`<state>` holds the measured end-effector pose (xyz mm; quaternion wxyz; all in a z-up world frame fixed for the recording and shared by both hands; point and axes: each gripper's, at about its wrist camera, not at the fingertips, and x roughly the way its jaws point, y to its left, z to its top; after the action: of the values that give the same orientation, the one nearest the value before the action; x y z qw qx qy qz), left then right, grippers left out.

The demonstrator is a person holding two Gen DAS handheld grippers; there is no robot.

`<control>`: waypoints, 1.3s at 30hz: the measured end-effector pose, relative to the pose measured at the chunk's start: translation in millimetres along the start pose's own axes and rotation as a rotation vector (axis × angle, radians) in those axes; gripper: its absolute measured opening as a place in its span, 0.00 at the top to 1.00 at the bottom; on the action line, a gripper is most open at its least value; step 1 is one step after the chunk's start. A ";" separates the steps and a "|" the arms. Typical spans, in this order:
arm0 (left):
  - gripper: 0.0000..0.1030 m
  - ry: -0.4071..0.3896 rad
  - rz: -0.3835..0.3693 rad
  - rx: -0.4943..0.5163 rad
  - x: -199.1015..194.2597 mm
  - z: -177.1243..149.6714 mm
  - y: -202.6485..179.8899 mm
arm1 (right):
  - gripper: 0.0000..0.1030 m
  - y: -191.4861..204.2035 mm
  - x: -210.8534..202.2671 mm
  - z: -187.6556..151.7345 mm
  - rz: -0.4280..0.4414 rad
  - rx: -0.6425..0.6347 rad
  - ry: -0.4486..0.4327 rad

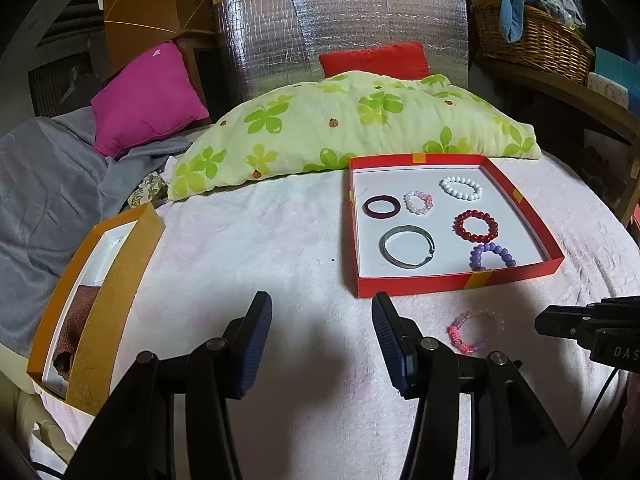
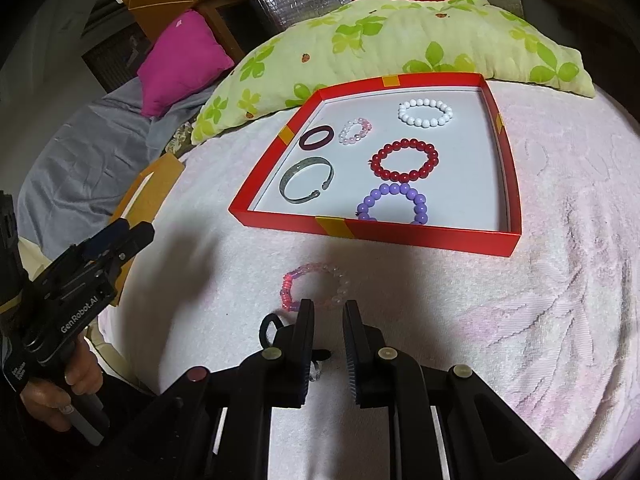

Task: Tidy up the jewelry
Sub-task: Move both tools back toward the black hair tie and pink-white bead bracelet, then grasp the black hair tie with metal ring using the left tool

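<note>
Bracelets (image 2: 404, 160) six in red box (image 2: 400, 234).

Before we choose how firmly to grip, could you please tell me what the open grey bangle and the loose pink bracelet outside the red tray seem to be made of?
Grey bangle: probably metal; a thin, rigid open band with a dull silvery sheen and knobbed ends. Pink bracelet: translucent glossy beads, plastic or glass, hard to tell which; the towel shows through the paler ones. It lies just ahead of the right tongs.
</note>
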<state>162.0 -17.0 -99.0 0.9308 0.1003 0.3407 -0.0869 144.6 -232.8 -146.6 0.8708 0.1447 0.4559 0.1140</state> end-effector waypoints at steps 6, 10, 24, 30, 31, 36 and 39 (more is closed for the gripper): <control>0.48 0.012 -0.010 0.022 2.0 -2.2 -6.9 | 0.83 -7.3 -3.9 -0.7 -0.005 0.012 0.000; 0.48 0.025 -0.025 0.051 4.9 -5.7 -17.9 | 0.83 -15.5 -8.4 -1.5 -0.012 0.021 -0.007; 0.47 0.128 -0.203 0.151 22.6 -33.9 -76.5 | 0.83 -43.1 -18.6 -3.9 -0.017 0.074 -0.004; 0.47 0.186 -0.254 0.134 37.5 -40.7 -82.2 | 0.83 -43.4 -22.0 -3.7 -0.001 0.082 -0.010; 0.47 0.187 -0.257 0.134 38.3 -41.1 -83.5 | 0.83 -43.6 -21.8 -3.7 -0.001 0.083 -0.009; 0.47 0.204 -0.294 0.129 43.2 -44.8 -88.1 | 0.83 -42.9 -19.6 -3.5 -0.002 0.090 -0.005; 0.51 0.211 -0.325 0.129 44.8 -47.3 -90.2 | 0.83 -41.1 -17.5 -3.1 -0.002 0.091 -0.003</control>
<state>145.8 -96.5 -175.0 0.8553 0.1119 0.4417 -0.2467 135.0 -276.4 -149.6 0.8641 0.1836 0.4595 0.0920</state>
